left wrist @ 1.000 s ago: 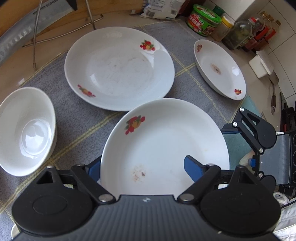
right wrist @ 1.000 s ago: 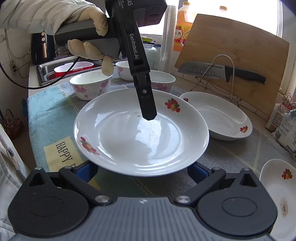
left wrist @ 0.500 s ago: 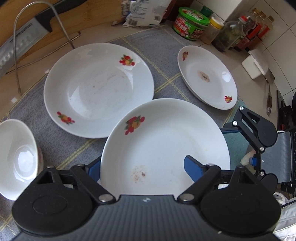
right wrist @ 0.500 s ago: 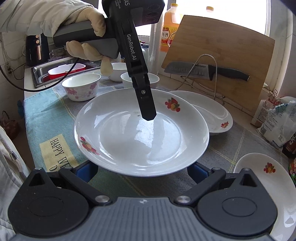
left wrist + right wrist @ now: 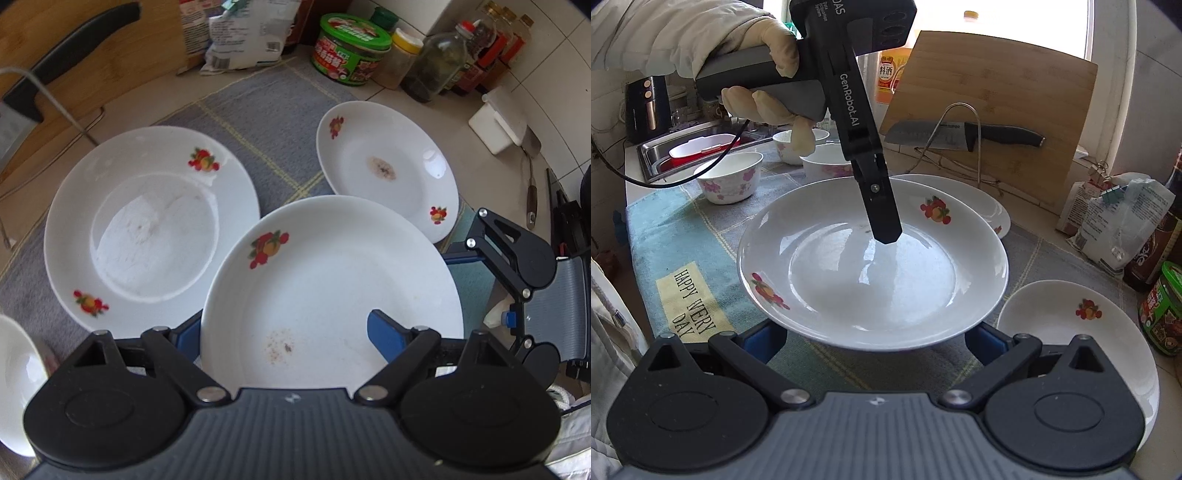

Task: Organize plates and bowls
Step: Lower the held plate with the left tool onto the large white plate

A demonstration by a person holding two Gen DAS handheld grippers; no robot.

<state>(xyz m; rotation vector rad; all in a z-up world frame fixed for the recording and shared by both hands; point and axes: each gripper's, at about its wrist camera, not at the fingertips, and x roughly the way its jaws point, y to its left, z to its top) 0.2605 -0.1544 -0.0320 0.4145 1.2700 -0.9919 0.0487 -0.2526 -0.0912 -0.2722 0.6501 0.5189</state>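
Plate [image 5: 332,280]: round, glossy white, fruit-printed rim.

left gripper [image 5: 291,332] tilted down (jaws clamped), right gripper [image 5: 875,339] gripping

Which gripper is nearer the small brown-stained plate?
Right. The right gripper is just beside the small plate, at the near rim of the held plate. The left gripper grips the held plate's opposite side, farther away.
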